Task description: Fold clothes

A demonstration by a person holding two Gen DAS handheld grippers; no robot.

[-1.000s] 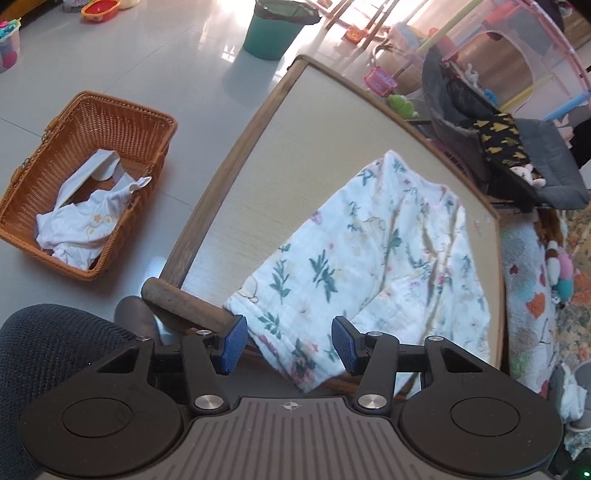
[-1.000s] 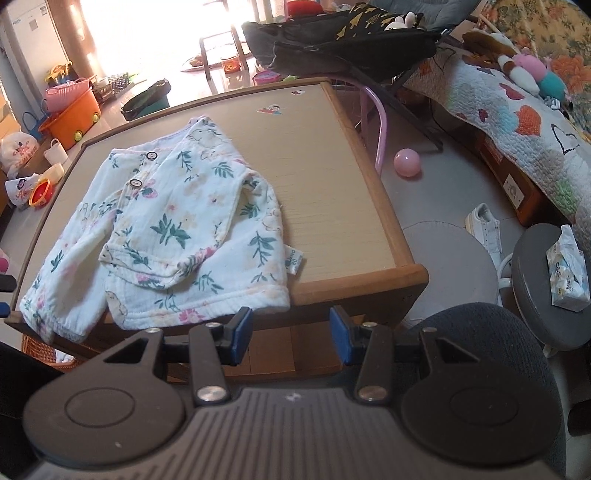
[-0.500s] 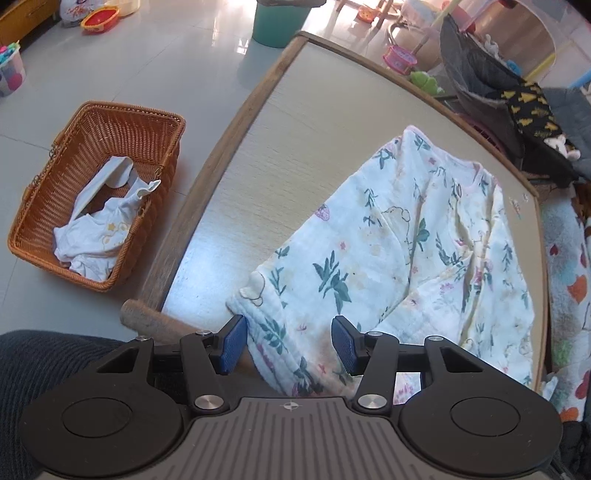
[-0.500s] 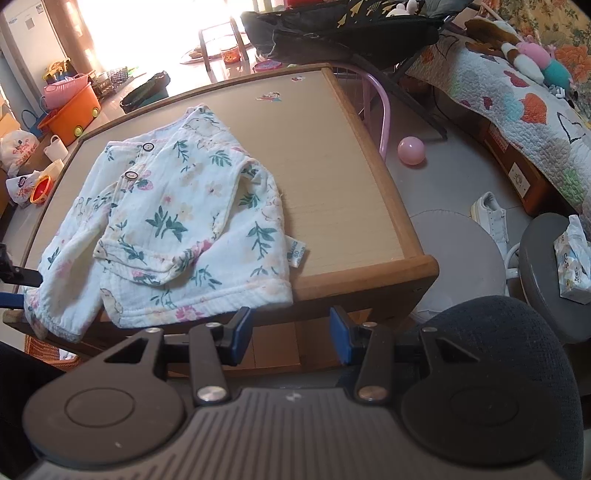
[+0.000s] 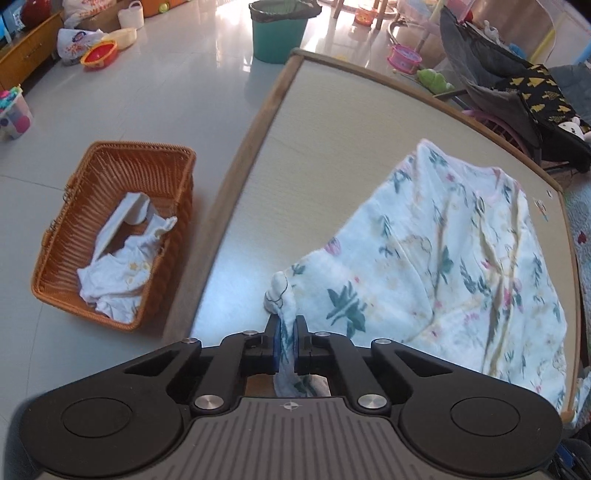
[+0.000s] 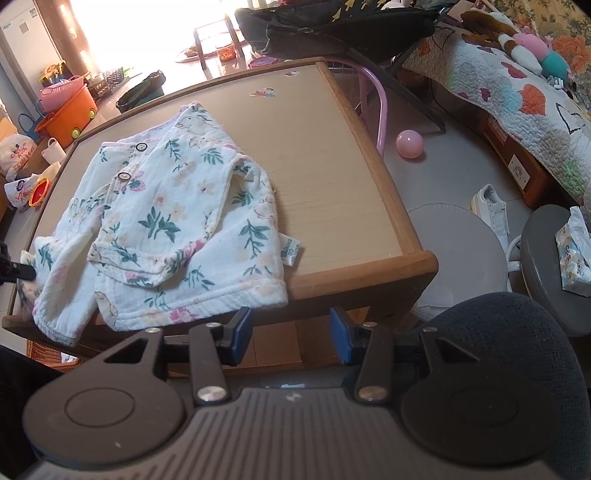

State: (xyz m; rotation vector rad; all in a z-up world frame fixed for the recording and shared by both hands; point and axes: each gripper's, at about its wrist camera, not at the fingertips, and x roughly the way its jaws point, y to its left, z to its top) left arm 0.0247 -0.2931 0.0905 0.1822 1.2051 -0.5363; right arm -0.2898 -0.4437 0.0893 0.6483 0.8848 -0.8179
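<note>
Shirt (image 6: 177,236) spread on surface (image 6: 325,177), hem over its near edge, left gripper (image 5: 285,341) jaws clenched on sleeve cuff at left edge, right gripper (image 6: 291,338) jaws released, bare surface beyond.

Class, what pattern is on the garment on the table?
White garment with green leaves and pink flowers; clearest in the right wrist view.

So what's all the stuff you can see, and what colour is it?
Baby top: one, white with green leaves, on the table.
Table: one, beige with wooden rim.
Basket: one, orange-brown wicker, on the floor, white clothes inside.
Bin: one, green, beyond the table.
Ball: one, pink, on the floor.
Shoe: one, white, by a grey stool.
Left gripper: black, blue pads, shut on the top's sleeve.
Right gripper: black, blue pads, open, empty.
</note>
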